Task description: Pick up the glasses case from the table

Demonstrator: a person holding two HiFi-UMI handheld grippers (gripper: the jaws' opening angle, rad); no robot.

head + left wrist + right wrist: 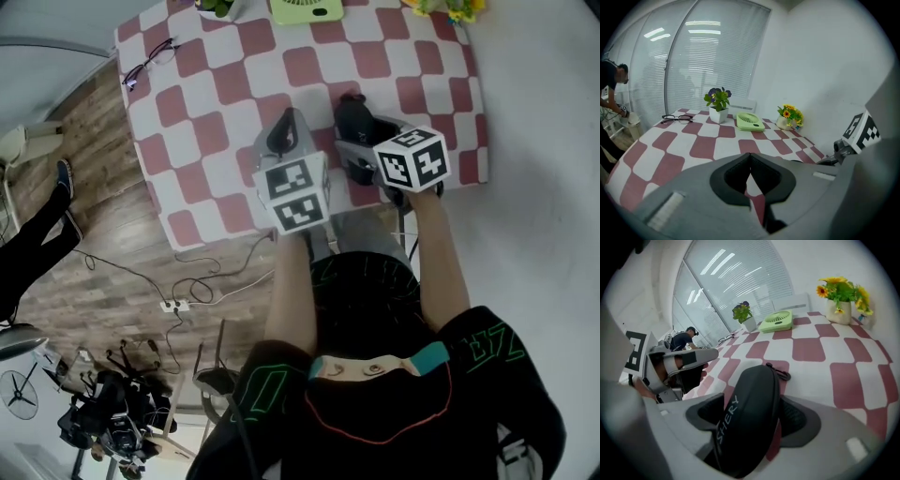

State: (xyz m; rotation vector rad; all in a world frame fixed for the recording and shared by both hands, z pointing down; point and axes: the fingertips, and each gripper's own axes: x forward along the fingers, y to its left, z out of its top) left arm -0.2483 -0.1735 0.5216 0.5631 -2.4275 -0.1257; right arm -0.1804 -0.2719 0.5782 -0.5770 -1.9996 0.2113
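Right gripper (753, 418): spread wide astride the glasses case (754, 390)
Left gripper (750, 176): closed, empty
Progress: nothing is clamped or lifted yet

The glasses case (749, 416) is a black, oval hard shell with a smooth matte lid, shut, and pale letters reading "SHERY" run along its length. At its far end sits 1 small dark loop or tab. It lies flat on the red-and-white checked tabletop (820, 376), long axis pointing away across the cloth, close to the near edge. It rests between the 2 spread jaws of the right gripper (753, 401), and the pads do not clearly press on it.
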